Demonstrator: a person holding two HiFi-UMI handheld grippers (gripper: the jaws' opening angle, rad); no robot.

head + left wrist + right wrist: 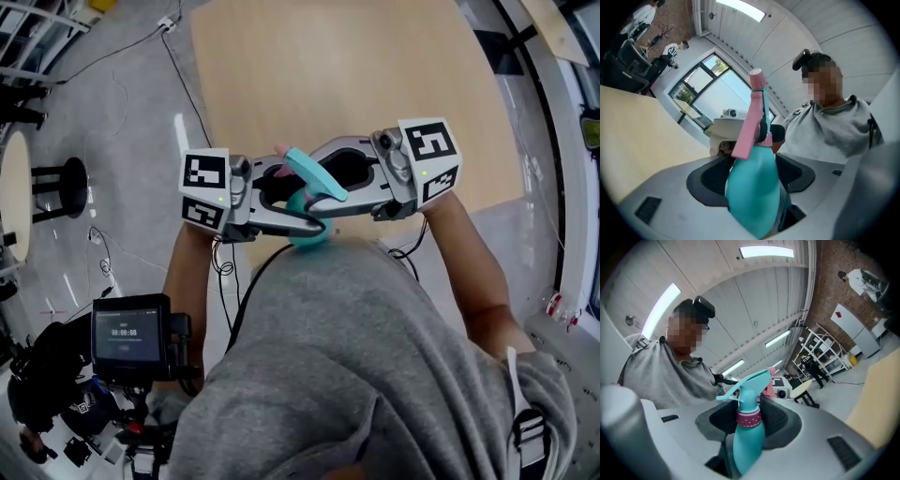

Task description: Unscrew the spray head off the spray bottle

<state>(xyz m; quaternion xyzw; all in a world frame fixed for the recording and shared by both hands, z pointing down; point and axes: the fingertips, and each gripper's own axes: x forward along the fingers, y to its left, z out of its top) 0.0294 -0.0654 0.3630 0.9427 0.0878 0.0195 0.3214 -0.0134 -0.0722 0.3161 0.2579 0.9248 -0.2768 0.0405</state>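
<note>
Spray bottle [757, 201] clamped between left gripper [753, 180] jaws

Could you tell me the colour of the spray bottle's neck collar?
Pink, dotted; the collar shows best in right gripper view.

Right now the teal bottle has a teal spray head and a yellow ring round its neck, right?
Not quite. The ring is pink, not yellow, as the right gripper view shows. The bottle and its spray head are teal, just as you said.
</note>
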